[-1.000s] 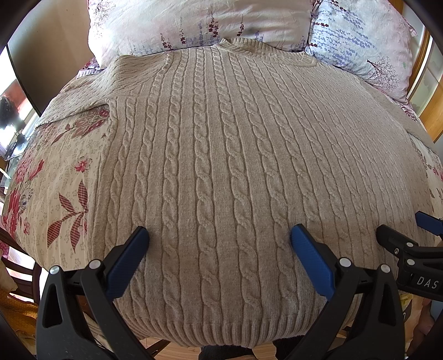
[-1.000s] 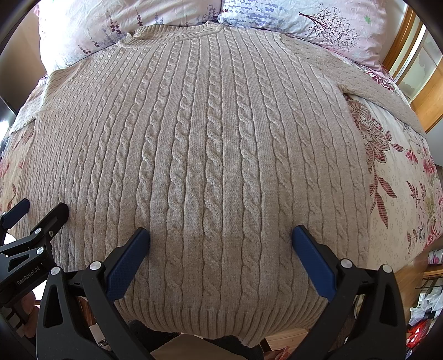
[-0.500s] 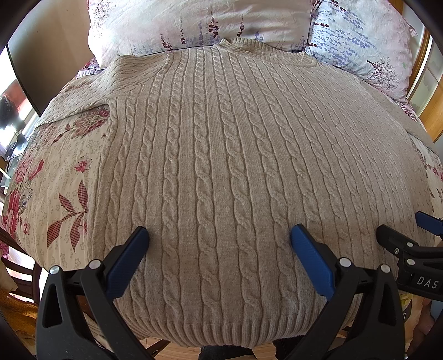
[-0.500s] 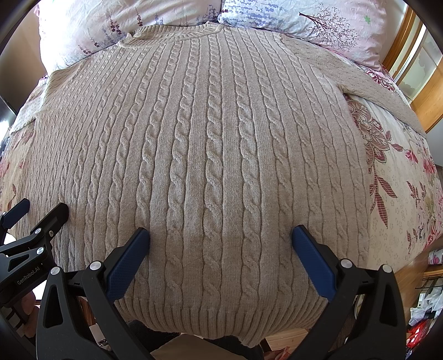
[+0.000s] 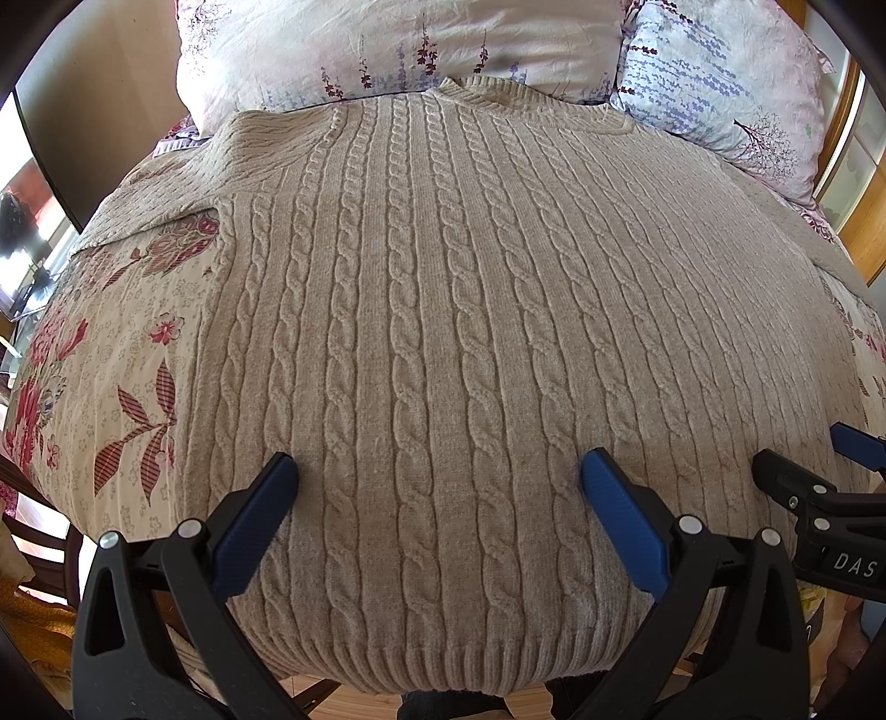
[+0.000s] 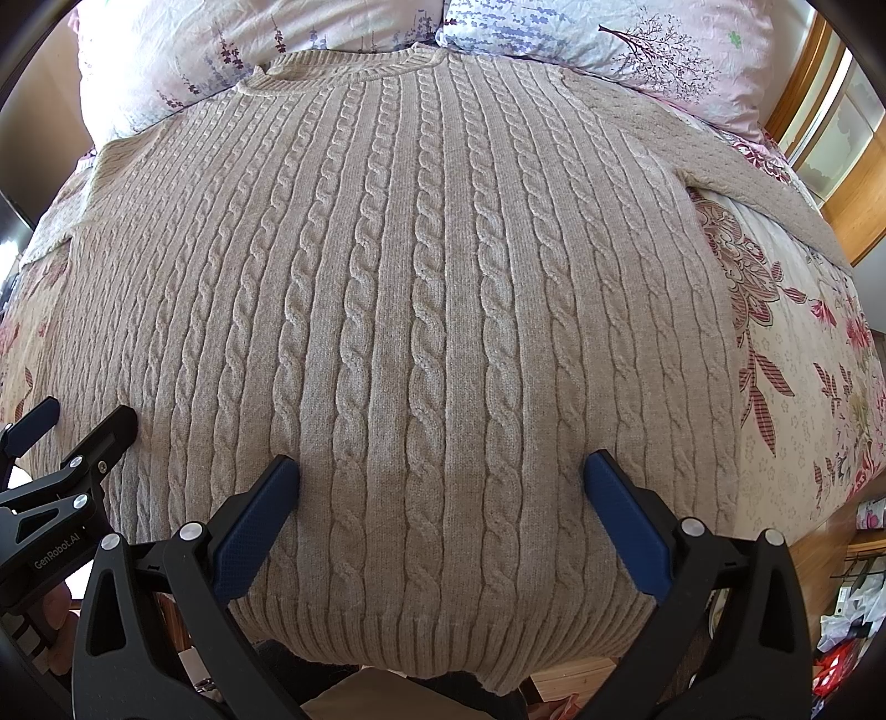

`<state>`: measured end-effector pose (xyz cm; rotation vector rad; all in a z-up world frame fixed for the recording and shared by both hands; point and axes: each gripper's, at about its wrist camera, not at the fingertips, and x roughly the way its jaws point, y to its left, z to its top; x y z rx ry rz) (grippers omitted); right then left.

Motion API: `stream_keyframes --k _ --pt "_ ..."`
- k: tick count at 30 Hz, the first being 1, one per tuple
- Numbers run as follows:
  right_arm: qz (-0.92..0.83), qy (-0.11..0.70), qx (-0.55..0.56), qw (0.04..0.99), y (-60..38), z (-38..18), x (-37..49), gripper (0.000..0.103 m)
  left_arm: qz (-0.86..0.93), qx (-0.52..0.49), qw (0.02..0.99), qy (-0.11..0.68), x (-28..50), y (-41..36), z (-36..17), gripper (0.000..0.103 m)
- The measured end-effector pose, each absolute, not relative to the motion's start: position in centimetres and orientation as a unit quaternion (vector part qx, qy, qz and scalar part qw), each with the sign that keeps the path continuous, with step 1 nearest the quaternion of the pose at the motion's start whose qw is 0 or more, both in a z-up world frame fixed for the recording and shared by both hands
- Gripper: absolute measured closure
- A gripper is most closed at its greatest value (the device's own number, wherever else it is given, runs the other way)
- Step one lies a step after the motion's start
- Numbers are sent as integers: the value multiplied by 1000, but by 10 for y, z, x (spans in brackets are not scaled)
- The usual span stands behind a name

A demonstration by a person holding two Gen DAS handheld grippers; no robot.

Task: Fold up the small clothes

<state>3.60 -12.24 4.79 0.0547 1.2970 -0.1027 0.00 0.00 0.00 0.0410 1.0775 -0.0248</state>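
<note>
Lying flat and face up on the bed's cream bedspread with red flower print (image 5: 111, 354), the beige cable-knit wool sweater (image 5: 443, 332) has its collar against the pale floral pillows (image 5: 398, 44) and its ribbed hem at the near bed edge. The left hand-held gripper (image 5: 437, 498) hovers over the lower left part of the sweater with its blue-padded jaws spread wide, holding nothing. The right hand-held gripper (image 6: 440, 498) hangs beside it over the lower right part, likewise wide apart and empty.
</note>
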Motion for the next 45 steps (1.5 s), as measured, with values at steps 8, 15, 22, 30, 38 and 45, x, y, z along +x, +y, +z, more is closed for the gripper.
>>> stream_keyframes --k 8,15,22,30,38,45 --pt "-48 604 25 795 -122 48 36 1 -12 19 858 513 0 0 0 2" --pt "-47 605 25 795 -122 47 36 1 -13 20 857 515 0 0 0 2" --pt "-46 608 24 792 -121 46 38 1 -16 22 853 521 6 -3 1 2" --pt "-34 615 16 787 -120 42 42 1 -22 27 847 531 8 1 1 2" --pt "-11 601 54 797 -135 49 48 1 -16 38 854 519 21 -3 9 2" --pt "-32 551 189 812 -212 66 68 15 -35 2 858 513 46 -4 15 2"
